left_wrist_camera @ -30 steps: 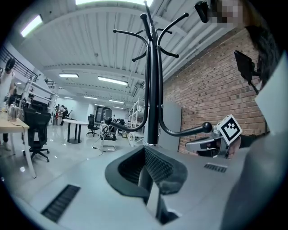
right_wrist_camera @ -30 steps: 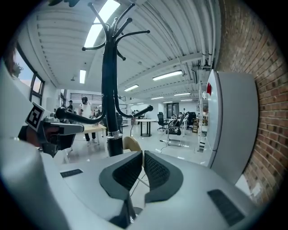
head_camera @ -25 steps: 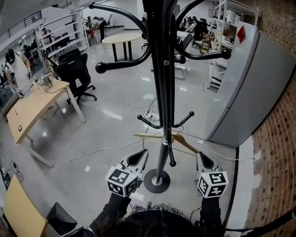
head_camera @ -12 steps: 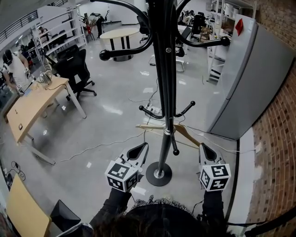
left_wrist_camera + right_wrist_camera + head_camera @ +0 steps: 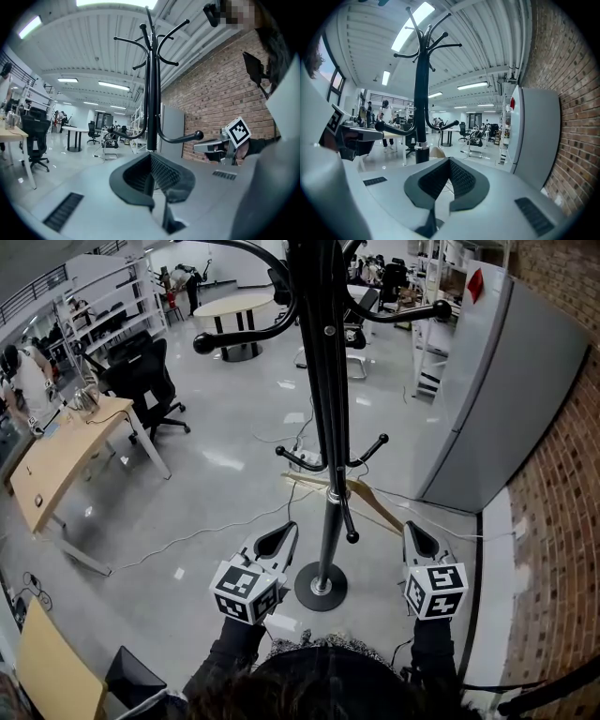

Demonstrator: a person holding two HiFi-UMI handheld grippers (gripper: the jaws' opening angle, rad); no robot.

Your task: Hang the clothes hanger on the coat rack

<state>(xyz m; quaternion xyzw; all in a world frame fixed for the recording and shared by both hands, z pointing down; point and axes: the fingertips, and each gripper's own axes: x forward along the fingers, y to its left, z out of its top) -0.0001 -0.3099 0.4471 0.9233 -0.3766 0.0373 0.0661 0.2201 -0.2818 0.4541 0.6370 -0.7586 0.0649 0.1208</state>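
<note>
The black coat rack [image 5: 328,427] stands straight ahead, its round base [image 5: 321,587] on the grey floor between my two grippers. A pale wooden clothes hanger [image 5: 367,501] hangs tilted from the rack's lower hooks, behind the pole. My left gripper [image 5: 279,540] is left of the pole and my right gripper [image 5: 413,540] is right of it, both low near the base. Both are shut with nothing in them. The left gripper view shows shut jaws [image 5: 151,161] pointing at the pole [image 5: 151,93]. In the right gripper view the gripper [image 5: 450,164] is also shut, with the pole [image 5: 422,93] to its left.
A tall grey cabinet [image 5: 506,399] and a brick wall [image 5: 562,549] close off the right side. A wooden desk [image 5: 66,460] and an office chair [image 5: 141,381] stand at the left, and a round table [image 5: 234,310] stands further back. Cables [image 5: 206,535] trail over the floor near the rack.
The view has shifted slightly toward the rack. Both grippers stay shut and keep their places on either side of the pole. The hanger stays on the lower hooks.
</note>
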